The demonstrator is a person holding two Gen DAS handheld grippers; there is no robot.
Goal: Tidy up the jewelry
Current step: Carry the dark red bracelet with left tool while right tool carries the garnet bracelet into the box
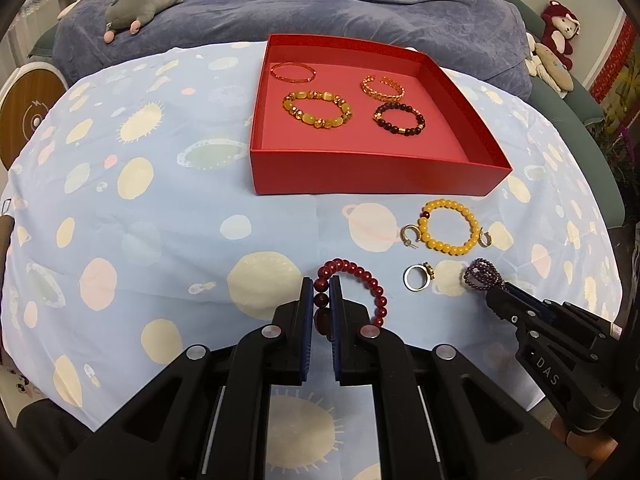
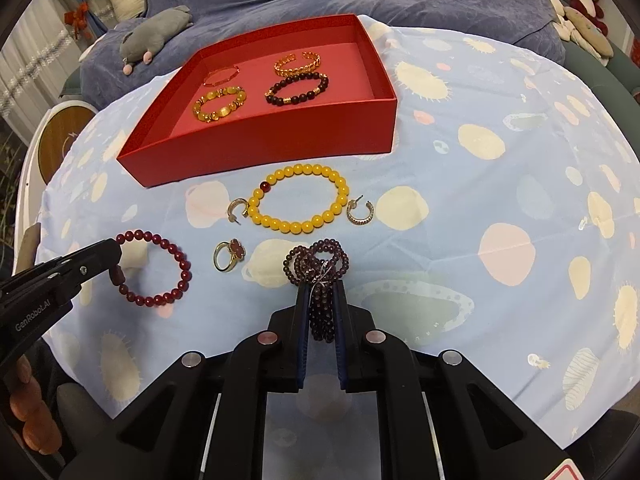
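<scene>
A red box (image 1: 372, 174) (image 2: 256, 152) at the far side holds several bracelets. My left gripper (image 1: 321, 280) (image 2: 116, 258) is shut on a dark red bead bracelet (image 1: 370, 282) (image 2: 176, 258) that lies on the cloth. My right gripper (image 2: 321, 286) (image 1: 494, 286) is shut on a coiled purple bead bracelet (image 2: 318, 260) (image 1: 482, 274). Between them lies a ring (image 1: 416, 277) (image 2: 230, 255). A yellow bead bracelet (image 1: 450, 226) (image 2: 298, 198) lies in front of the box, with a hoop earring on each side, left (image 1: 410, 235) (image 2: 238, 209) and right (image 1: 485, 238) (image 2: 360, 210).
The table carries a light blue cloth with planet prints (image 1: 140, 208) (image 2: 500, 184). Behind it is a blue blanket with a grey plush toy (image 1: 140, 8) (image 2: 156, 32). More plush toys (image 1: 556, 44) (image 2: 584, 4) sit at the far right.
</scene>
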